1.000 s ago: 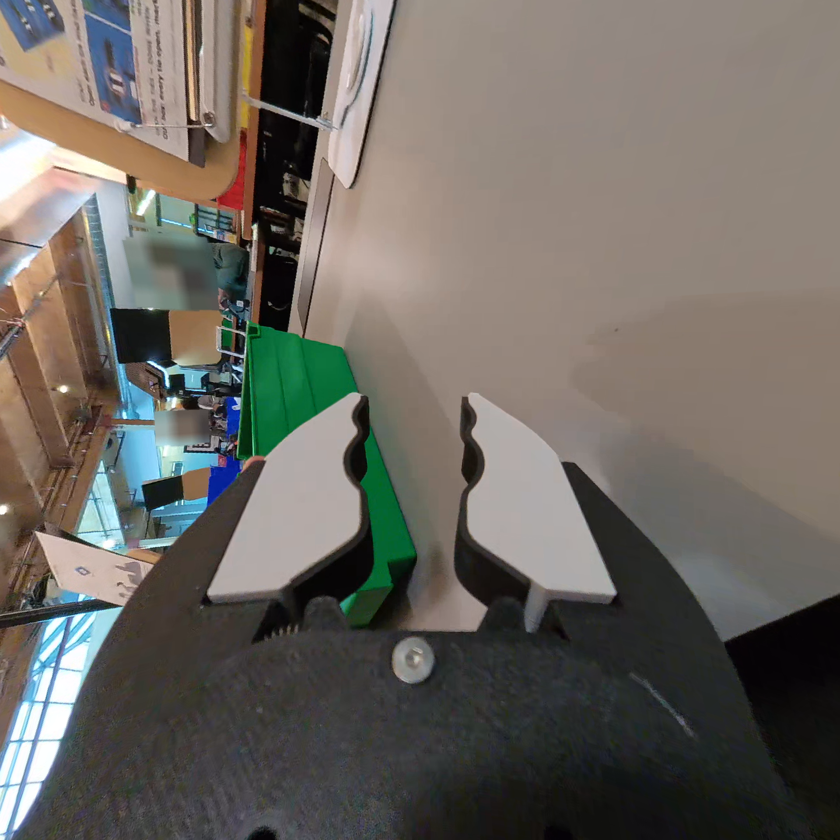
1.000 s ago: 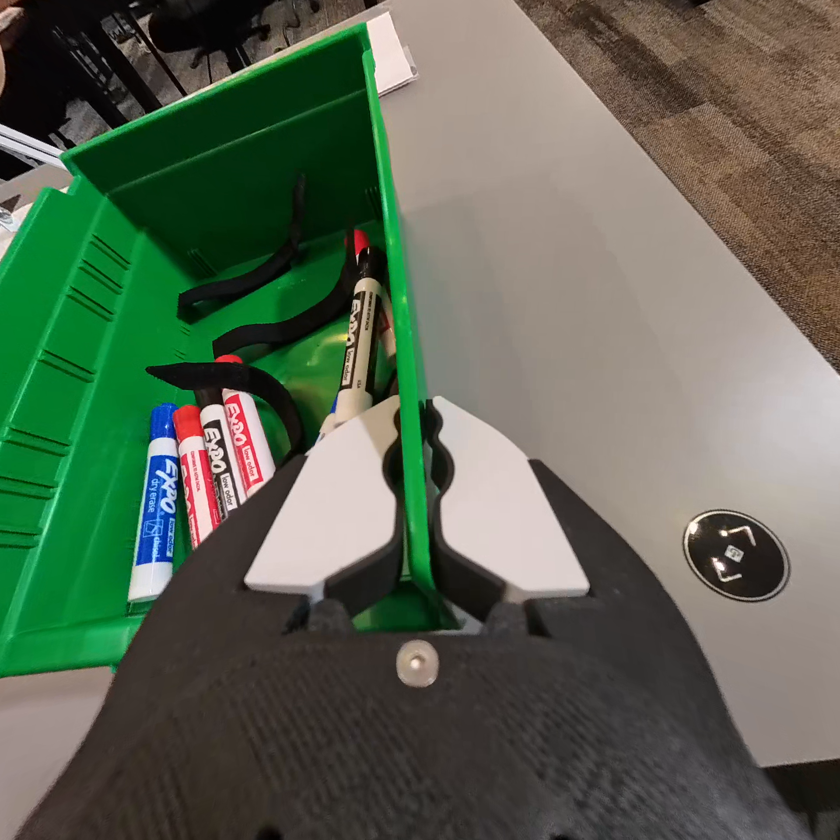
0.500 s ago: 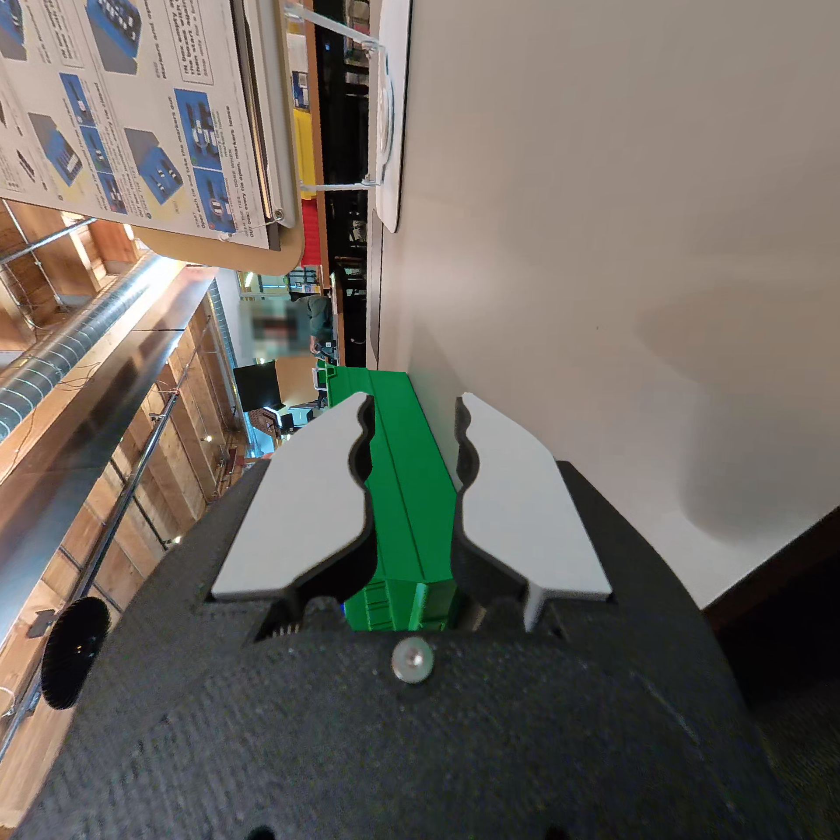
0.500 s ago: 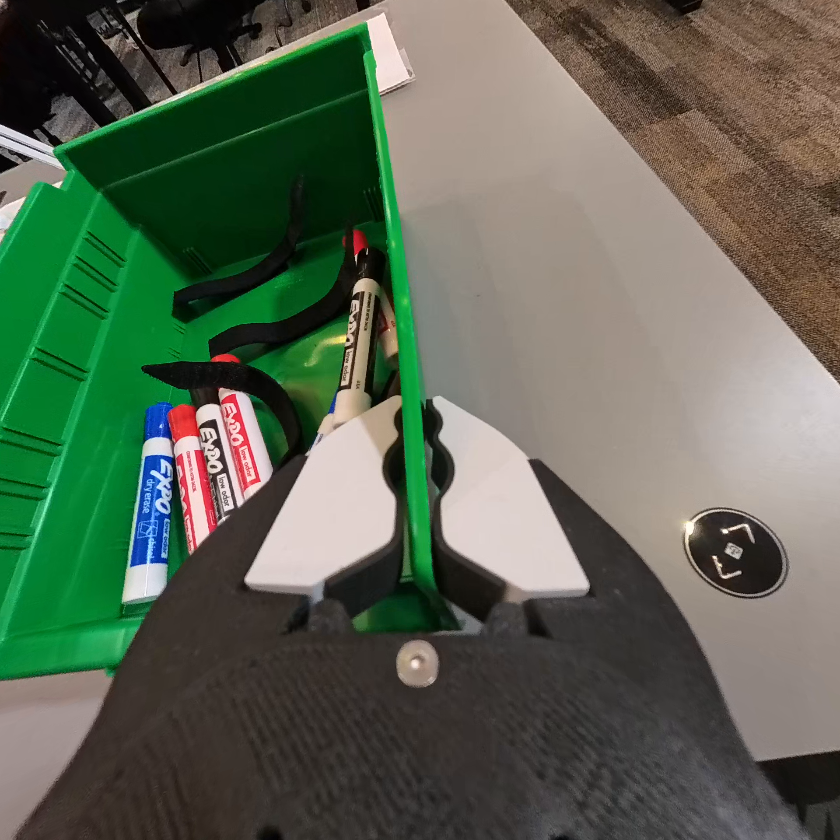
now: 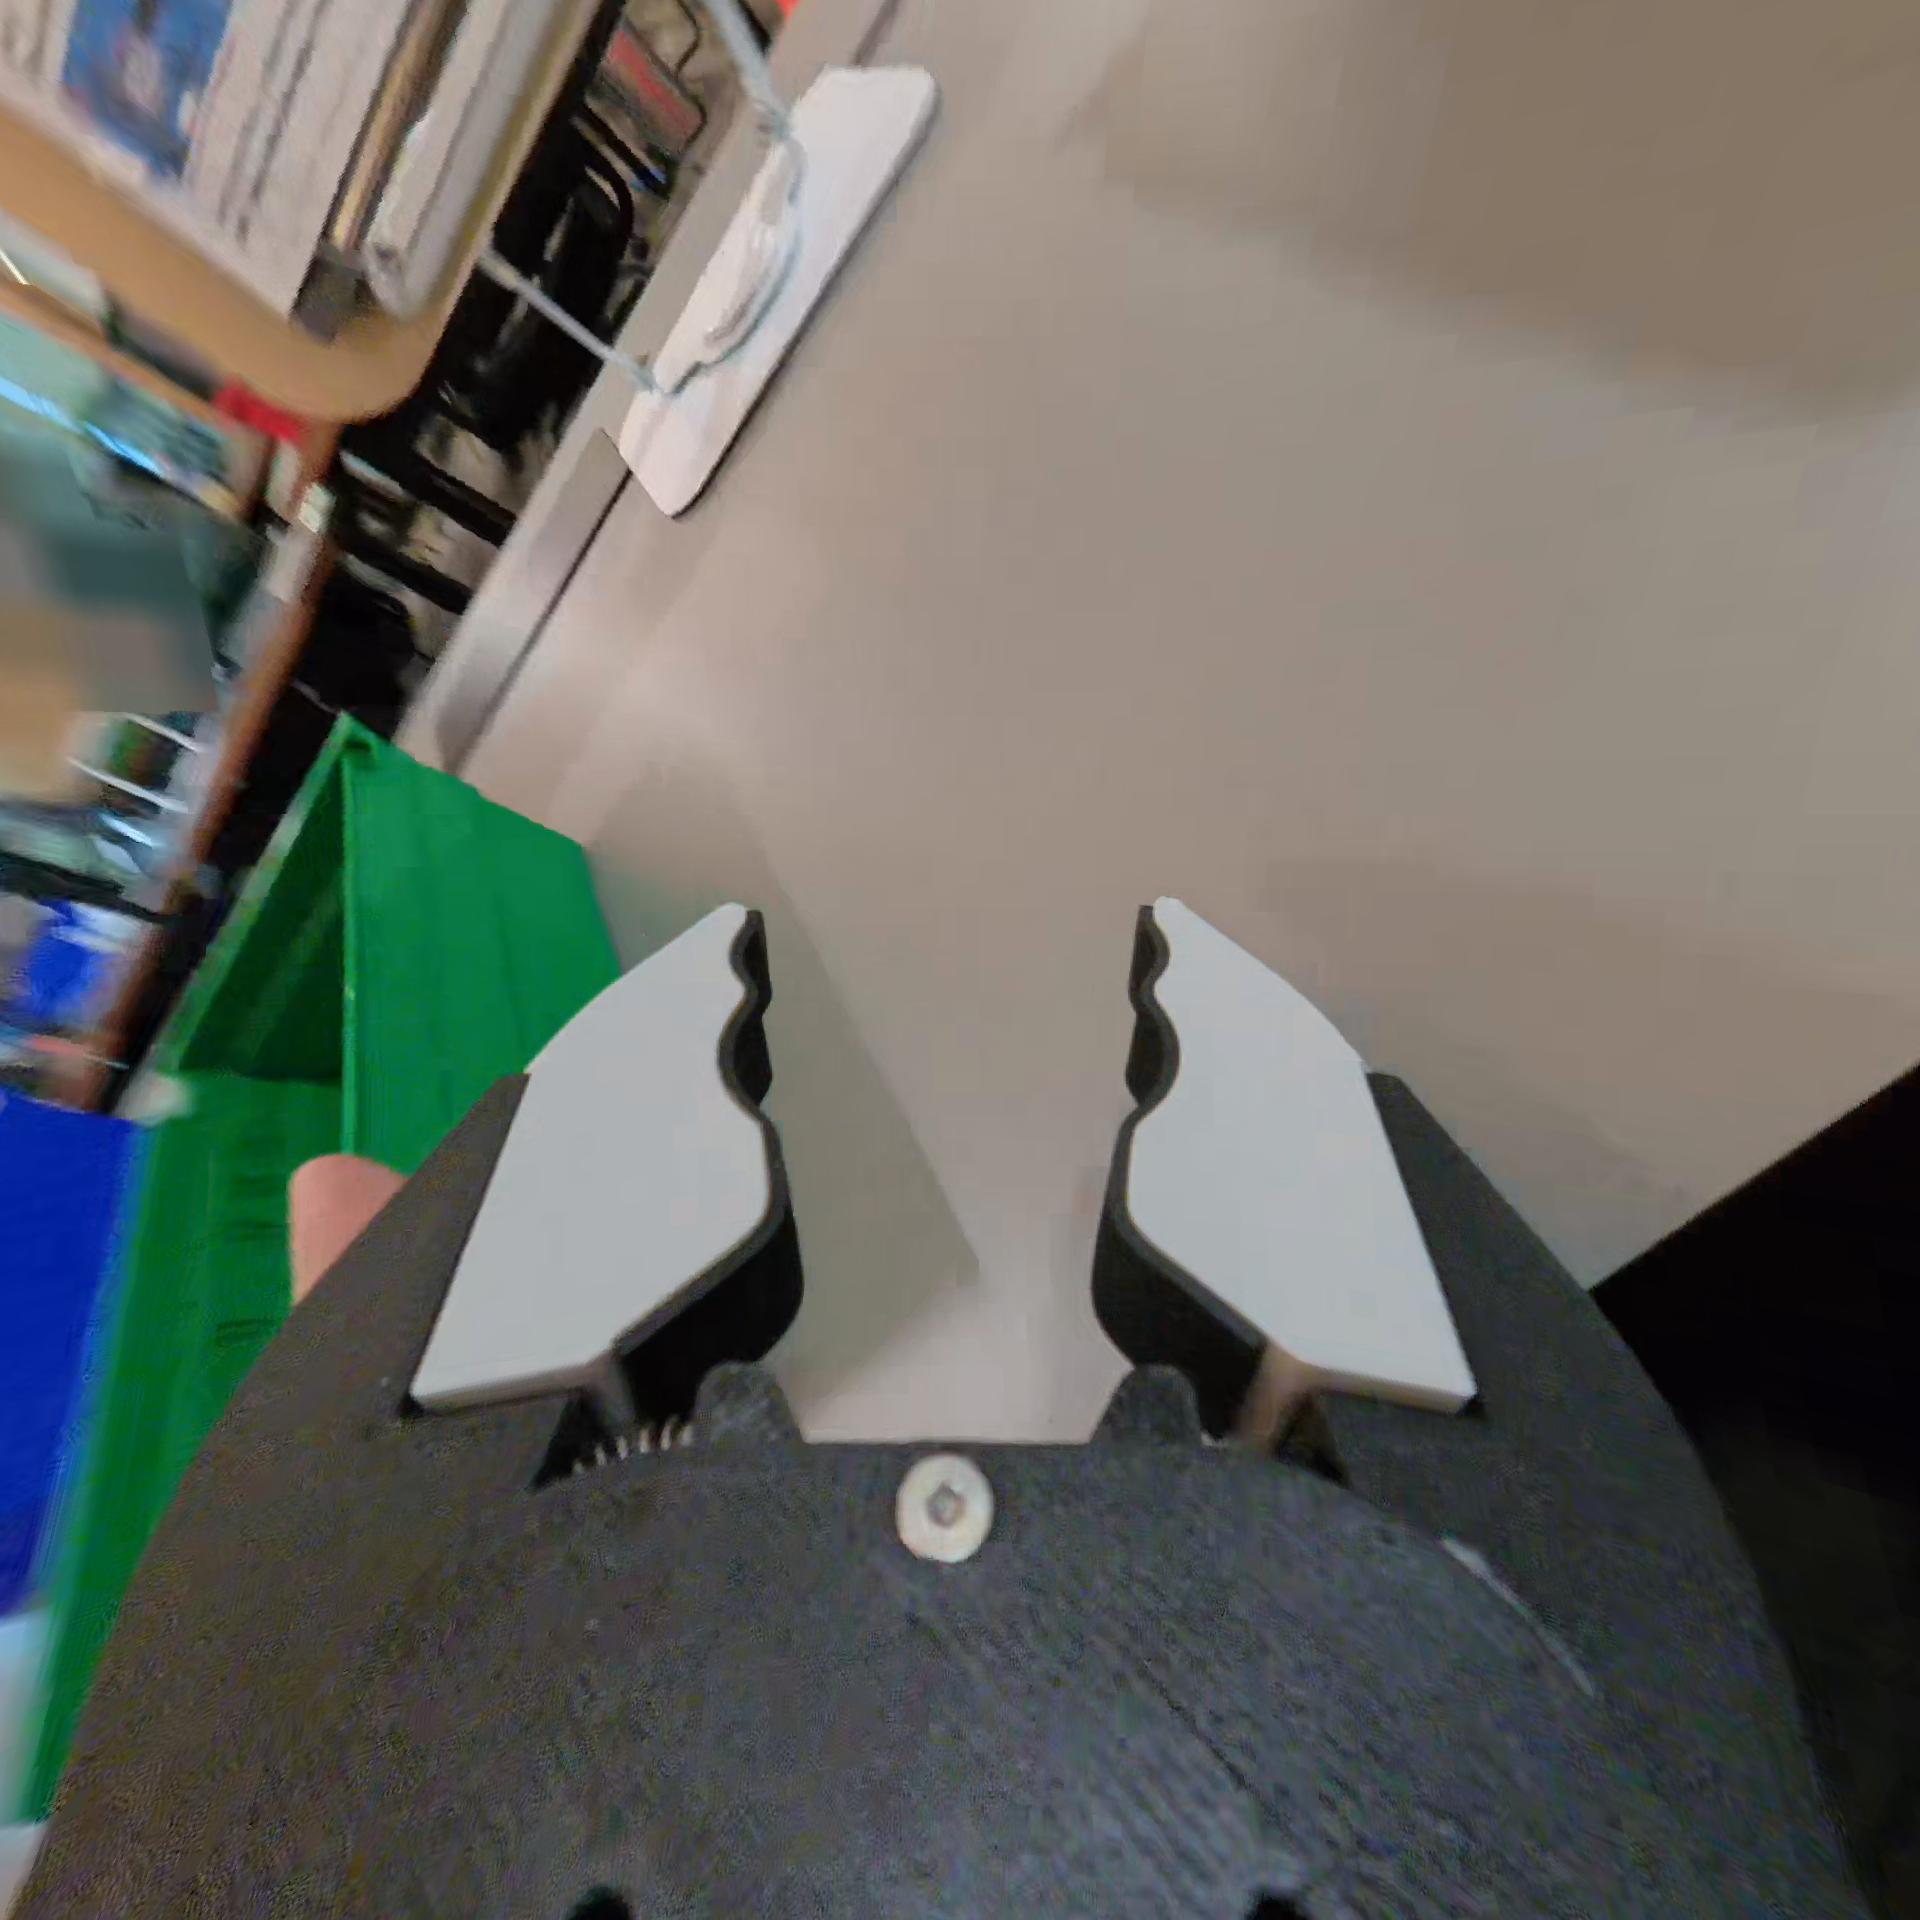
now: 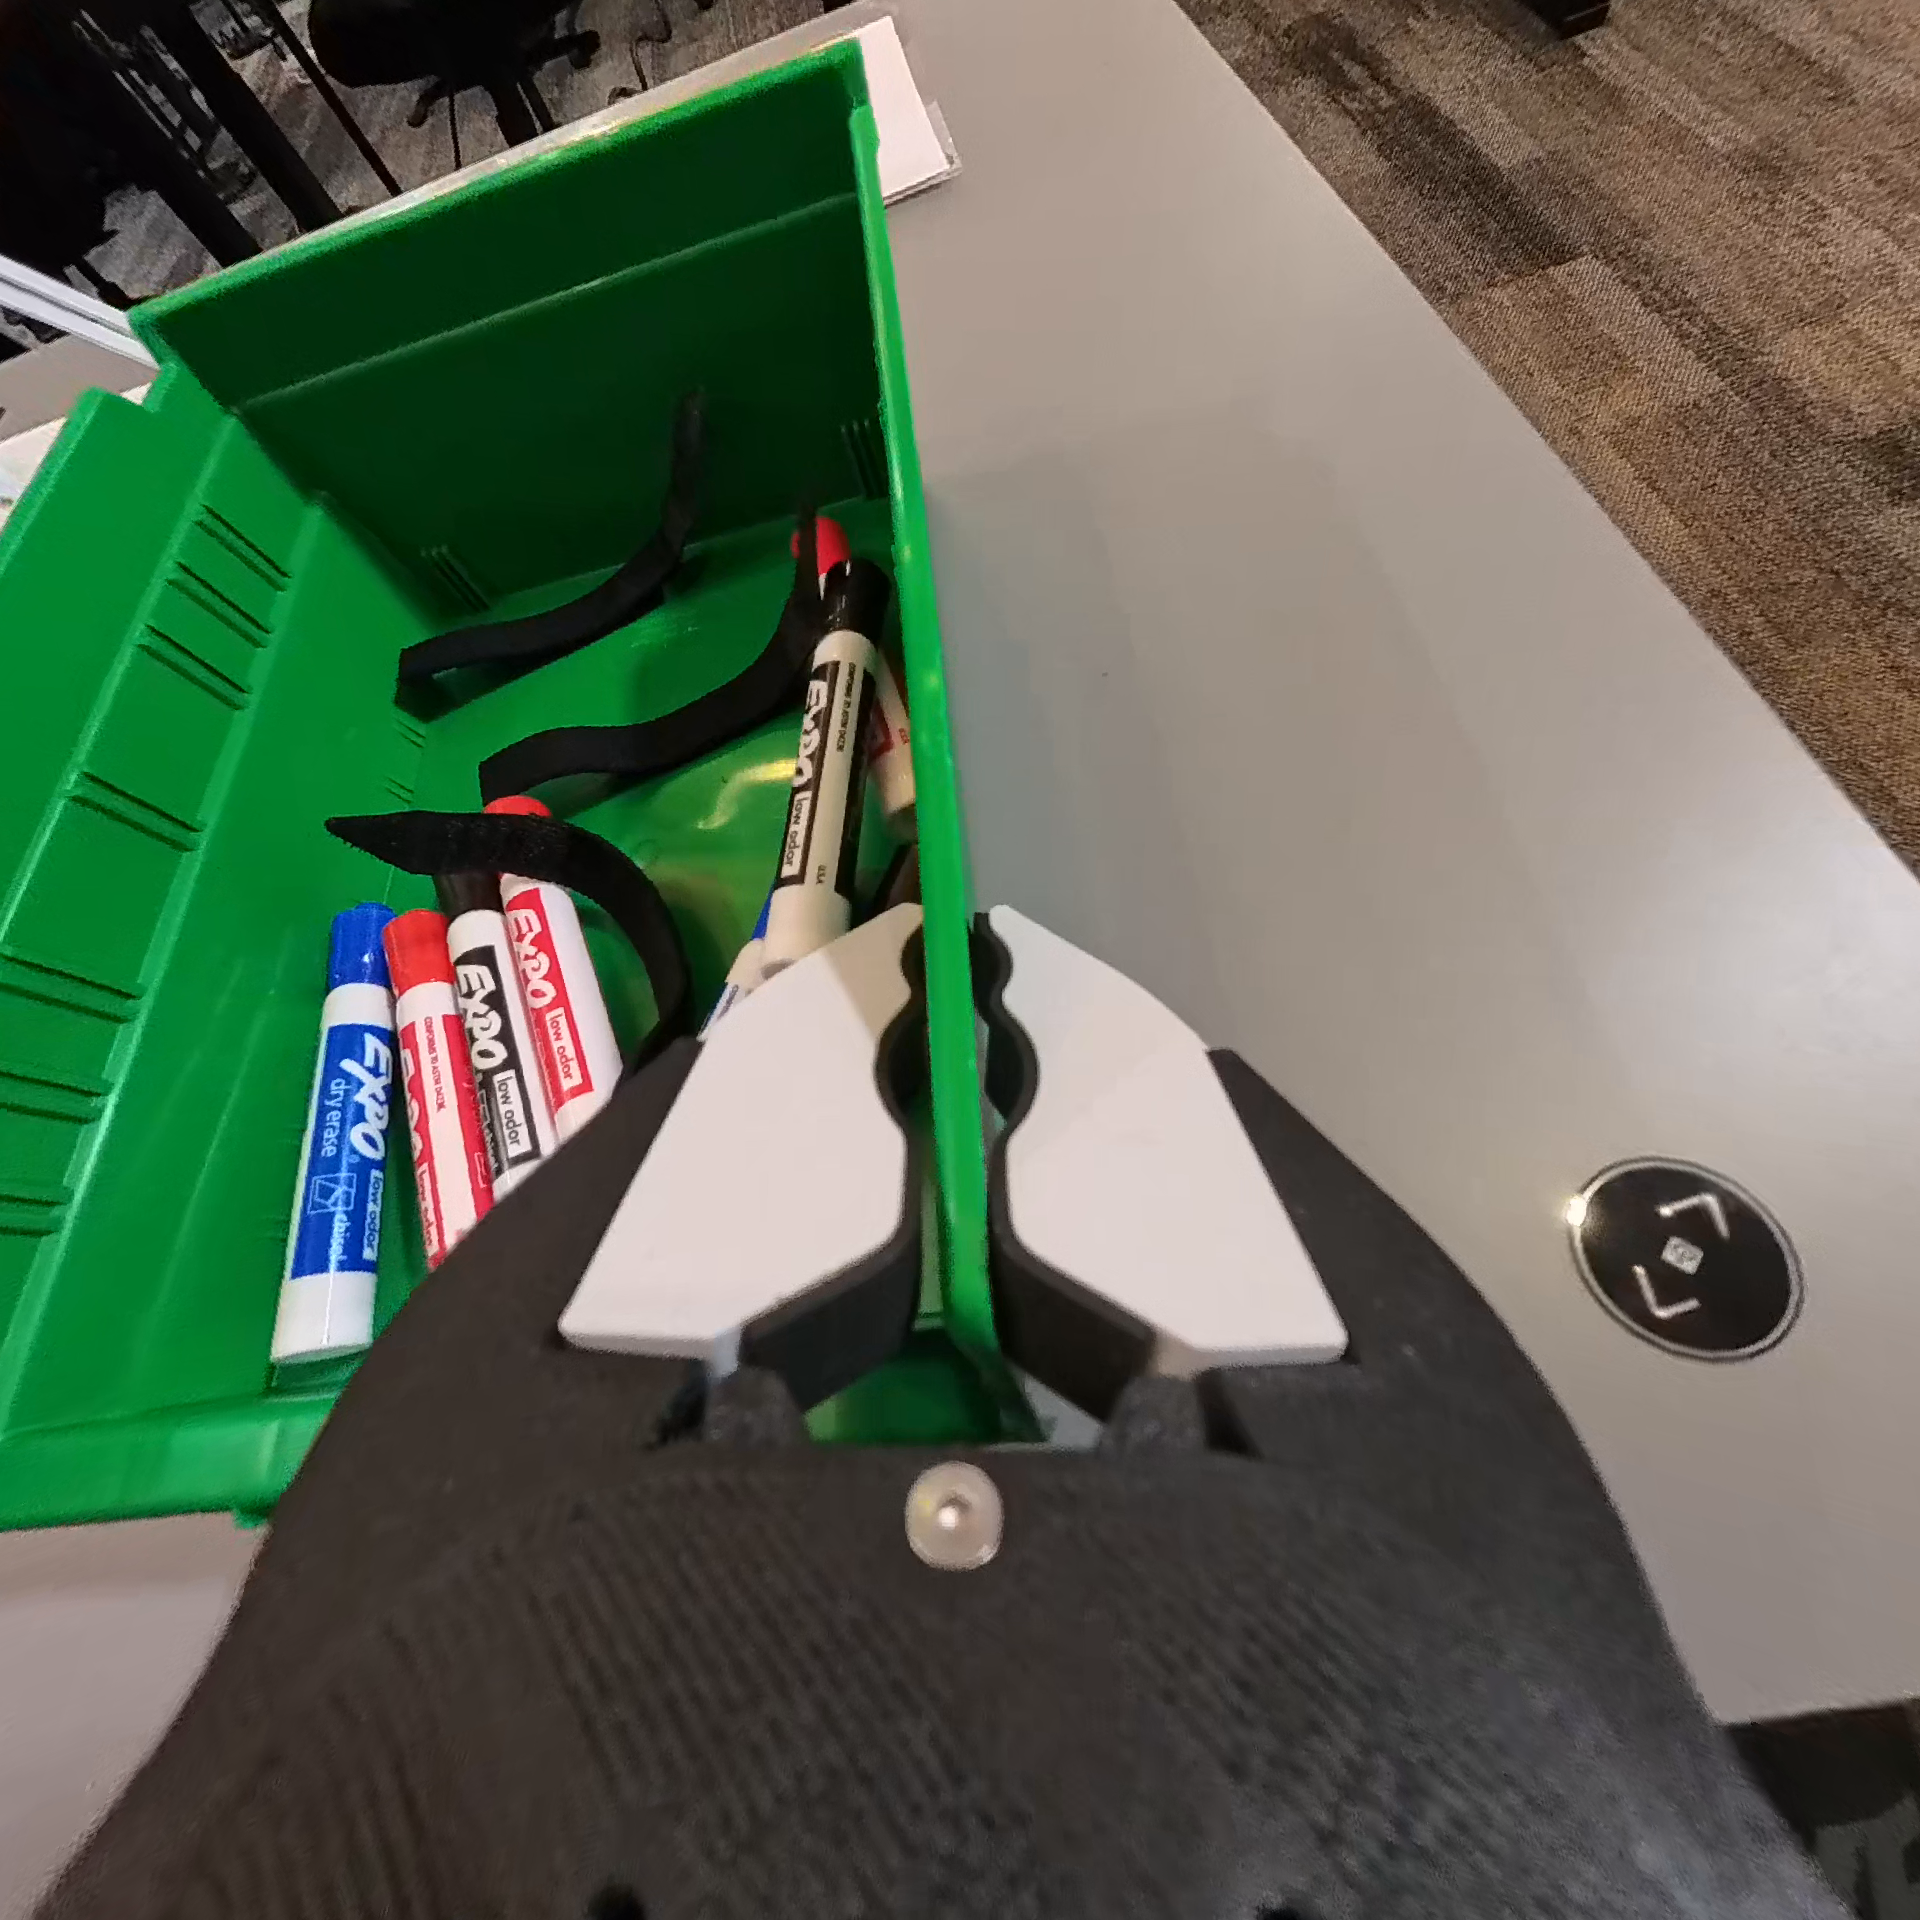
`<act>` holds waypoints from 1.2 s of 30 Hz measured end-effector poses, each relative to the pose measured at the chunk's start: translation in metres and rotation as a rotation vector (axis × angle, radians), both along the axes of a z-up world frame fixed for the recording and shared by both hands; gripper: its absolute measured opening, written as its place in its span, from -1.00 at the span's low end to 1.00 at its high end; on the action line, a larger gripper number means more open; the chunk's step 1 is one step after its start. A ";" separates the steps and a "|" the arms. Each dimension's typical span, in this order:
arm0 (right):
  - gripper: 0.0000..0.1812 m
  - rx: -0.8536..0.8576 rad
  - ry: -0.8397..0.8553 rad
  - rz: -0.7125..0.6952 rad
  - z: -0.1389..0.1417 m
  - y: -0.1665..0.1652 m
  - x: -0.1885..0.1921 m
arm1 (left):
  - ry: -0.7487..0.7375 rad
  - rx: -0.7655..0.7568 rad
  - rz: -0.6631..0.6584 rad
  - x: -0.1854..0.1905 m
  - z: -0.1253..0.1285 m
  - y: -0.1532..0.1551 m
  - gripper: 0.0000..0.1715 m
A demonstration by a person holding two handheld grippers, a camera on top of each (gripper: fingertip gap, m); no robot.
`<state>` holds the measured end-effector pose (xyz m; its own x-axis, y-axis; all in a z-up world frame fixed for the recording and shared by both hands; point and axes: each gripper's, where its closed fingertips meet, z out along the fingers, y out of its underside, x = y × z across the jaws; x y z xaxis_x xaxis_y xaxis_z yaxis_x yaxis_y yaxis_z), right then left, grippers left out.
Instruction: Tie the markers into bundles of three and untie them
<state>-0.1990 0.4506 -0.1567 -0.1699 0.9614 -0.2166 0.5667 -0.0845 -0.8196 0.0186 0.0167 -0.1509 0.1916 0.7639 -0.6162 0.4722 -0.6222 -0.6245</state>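
A green plastic bin (image 6: 520, 364) stands on a grey table (image 6: 1299, 727). It holds several dry-erase markers (image 6: 343, 1132) and black straps (image 6: 582, 644); one black-capped marker (image 6: 821, 758) leans on the right wall. My right gripper (image 6: 951, 925) is shut on the bin's right wall, with one finger inside and one outside. My left gripper (image 5: 951, 914) is open and empty over the bare table (image 5: 1247, 520). The bin (image 5: 416, 935) lies to its left, apart from the fingers.
A round black disc (image 6: 1688, 1257) sits flush in the table right of my right gripper. A white sign-stand base (image 5: 790, 260) is at the table's far edge, and white paper (image 6: 914, 114) lies behind the bin. Carpet floor (image 6: 1662, 260) lies beyond the right edge. A blue object (image 5: 52, 1299) is left of the bin. Left tips to right tips: about 50 cm.
My left gripper had the bin's wall between its fingers; it has swung right, off the bin, and opened wider. My right gripper stays clamped on the wall.
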 end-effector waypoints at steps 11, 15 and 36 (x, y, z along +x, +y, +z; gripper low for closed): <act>-0.93 0.013 -0.025 0.057 0.001 -0.033 0.021 | 0.253 0.393 0.458 0.024 0.033 -0.161 -0.08; -0.94 0.112 -0.022 0.175 0.001 -0.068 0.029 | 0.178 0.468 0.472 0.021 0.011 -0.172 -0.29; -0.92 0.218 -0.013 0.360 0.002 -0.239 0.094 | 0.361 0.492 0.401 0.037 0.057 -0.211 -0.95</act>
